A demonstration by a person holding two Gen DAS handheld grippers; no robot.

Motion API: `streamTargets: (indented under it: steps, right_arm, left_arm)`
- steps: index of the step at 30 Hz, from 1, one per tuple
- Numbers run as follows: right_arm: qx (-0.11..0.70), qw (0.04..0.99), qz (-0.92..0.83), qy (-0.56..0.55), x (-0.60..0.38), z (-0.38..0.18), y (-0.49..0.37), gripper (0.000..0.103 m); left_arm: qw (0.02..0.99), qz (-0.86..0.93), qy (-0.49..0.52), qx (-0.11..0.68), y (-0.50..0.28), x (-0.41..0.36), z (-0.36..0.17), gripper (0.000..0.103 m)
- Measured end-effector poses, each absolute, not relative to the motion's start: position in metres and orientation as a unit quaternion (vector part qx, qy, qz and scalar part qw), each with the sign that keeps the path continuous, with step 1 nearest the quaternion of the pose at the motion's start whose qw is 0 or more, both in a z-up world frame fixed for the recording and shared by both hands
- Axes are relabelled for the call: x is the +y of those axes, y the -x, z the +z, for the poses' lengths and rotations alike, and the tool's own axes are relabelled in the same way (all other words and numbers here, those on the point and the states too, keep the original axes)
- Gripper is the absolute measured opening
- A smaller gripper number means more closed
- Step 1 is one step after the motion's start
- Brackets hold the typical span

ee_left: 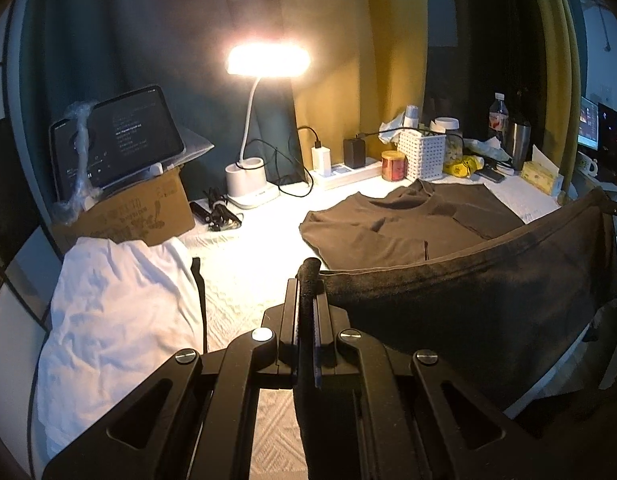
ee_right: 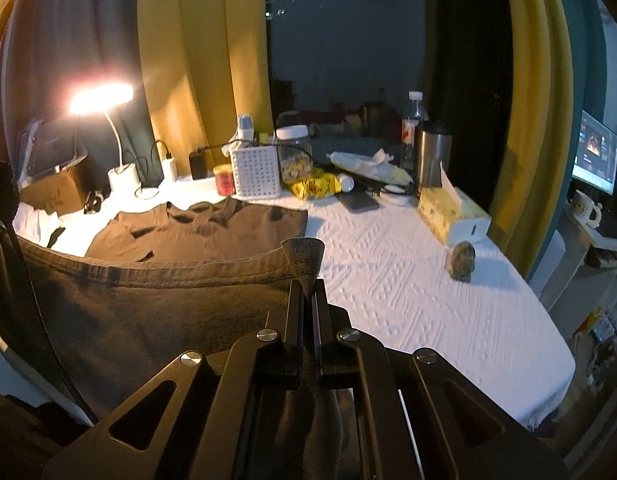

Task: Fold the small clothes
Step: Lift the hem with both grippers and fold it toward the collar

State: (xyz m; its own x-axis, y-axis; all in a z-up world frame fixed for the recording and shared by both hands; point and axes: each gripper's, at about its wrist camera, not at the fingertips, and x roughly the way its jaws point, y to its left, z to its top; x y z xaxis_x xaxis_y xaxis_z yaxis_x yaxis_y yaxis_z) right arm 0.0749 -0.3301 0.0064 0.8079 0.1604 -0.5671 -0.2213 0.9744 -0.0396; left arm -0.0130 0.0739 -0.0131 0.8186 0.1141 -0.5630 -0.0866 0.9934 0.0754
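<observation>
Both grippers are clamped on the bottom hem of a dark brown T-shirt point(ee_left: 388, 232), one at each corner. The left gripper point(ee_left: 310, 280) pinches the hem's left end, a nub of cloth poking out above its closed jaws. The right gripper point(ee_right: 306, 280) does the same at the other end, with a small triangle of fabric standing up between its fingers. Held this way, the hem stretches in a fairly taut line between the two, lifted off the tabletop point(ee_right: 408, 300), while the collar and shoulders lie flat farther back toward the rear edge. I read that as the start of a lengthwise fold: gripping both corners keeps the edge straight so the lower half can be carried over the upper half without bunching.

The shirt sits mid-tabletop on the white textured cover, in the pool of light from the desk lamp point(ee_left: 268, 60). A crumpled white garment point(ee_left: 120, 312) waits near the left edge, apart from the brown one, probably next in line. Clutter such as the white basket point(ee_right: 256, 176) and the tissue box point(ee_right: 448, 212) lines the back edge, close behind the collar, so the fold has little room to overshoot.
</observation>
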Motion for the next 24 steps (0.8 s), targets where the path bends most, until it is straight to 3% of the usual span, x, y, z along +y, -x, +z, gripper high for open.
streamTargets:
  steps: [24]
  right_arm:
    - [0.270, 0.955, 0.105, 0.064, -0.316, 0.036, -0.159, 0.004]
  left_arm:
    - [0.960, 0.062, -0.009, 0.272, -0.063, 0.097, 0.011, 0.003]
